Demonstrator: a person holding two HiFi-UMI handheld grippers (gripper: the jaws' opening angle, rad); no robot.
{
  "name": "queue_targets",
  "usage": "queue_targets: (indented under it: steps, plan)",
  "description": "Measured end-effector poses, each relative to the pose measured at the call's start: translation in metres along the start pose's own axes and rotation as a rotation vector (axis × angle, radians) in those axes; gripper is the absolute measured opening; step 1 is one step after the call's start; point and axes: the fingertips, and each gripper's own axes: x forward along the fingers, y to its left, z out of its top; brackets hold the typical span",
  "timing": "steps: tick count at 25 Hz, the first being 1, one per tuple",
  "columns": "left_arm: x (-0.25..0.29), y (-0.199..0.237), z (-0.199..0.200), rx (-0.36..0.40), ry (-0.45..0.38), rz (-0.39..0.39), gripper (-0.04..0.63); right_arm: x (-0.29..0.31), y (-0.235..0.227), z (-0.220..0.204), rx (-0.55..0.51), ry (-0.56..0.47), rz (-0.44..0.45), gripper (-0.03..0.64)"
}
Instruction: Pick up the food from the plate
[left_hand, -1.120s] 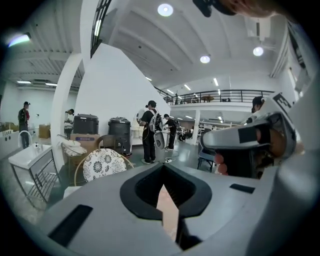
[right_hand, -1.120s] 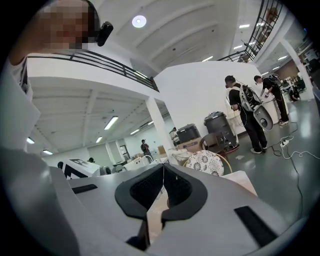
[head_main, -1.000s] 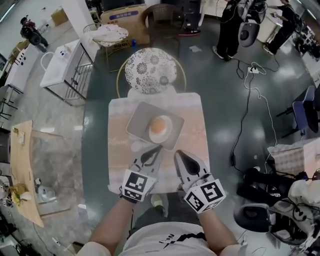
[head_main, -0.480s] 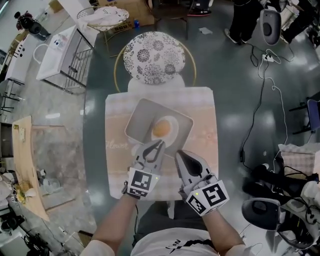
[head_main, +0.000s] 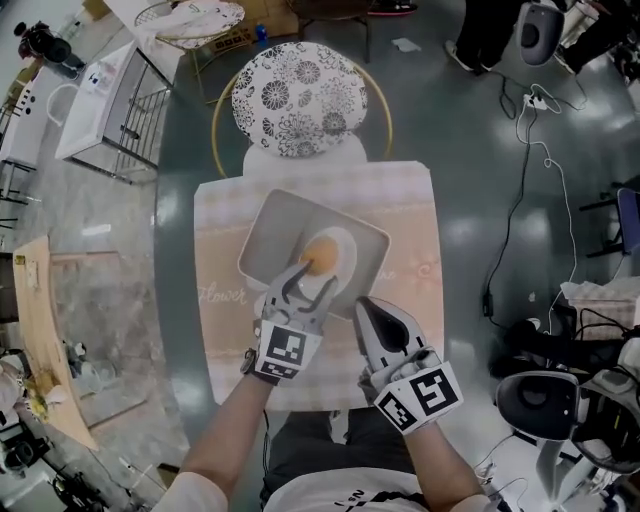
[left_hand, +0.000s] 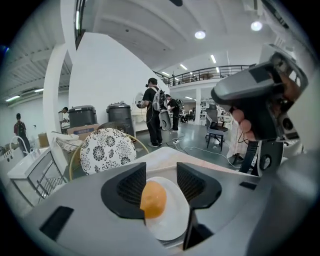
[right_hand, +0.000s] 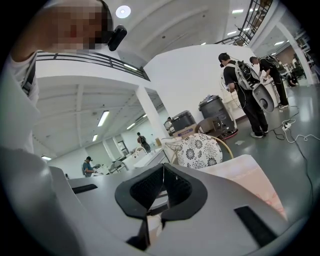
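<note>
Fingers (left_hand: 131, 187) of your left gripper (head_main: 312, 277) opening astride the egg (head_main: 322, 256), poised to pinch | right gripper (head_main: 366, 306) pressed together, idle

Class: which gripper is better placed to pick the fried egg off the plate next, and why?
Left. The left gripper has its jaws opening over the plate, with the fried egg between them, ungripped. The right gripper is shut, beside the plate.

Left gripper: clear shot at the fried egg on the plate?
Probably yes: the left gripper hangs right over the fried egg on the plate, jaws opening around it, nothing in between.
</note>
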Motion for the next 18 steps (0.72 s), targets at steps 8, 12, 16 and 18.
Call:
queue_targets:
  steps: [8, 12, 16, 18]
  plan:
    - [0.033, 0.008, -0.03, 0.078, 0.03, 0.019, 0.278, 0.009, -0.015, -0.017, 0.0, -0.014, -0.009, 0.015]
    - [0.045, 0.011, -0.044, 0.124, 0.05, 0.02, 0.319, 0.01, -0.018, -0.025, 0.004, -0.015, -0.015, 0.015]
    - [0.057, 0.015, -0.061, 0.15, 0.083, 0.018, 0.344, 0.006, -0.022, -0.033, 0.004, -0.011, -0.024, 0.015]
    - [0.062, 0.016, -0.067, 0.161, 0.099, 0.016, 0.354, 0.004, -0.026, -0.036, 0.005, -0.007, -0.03, 0.015]
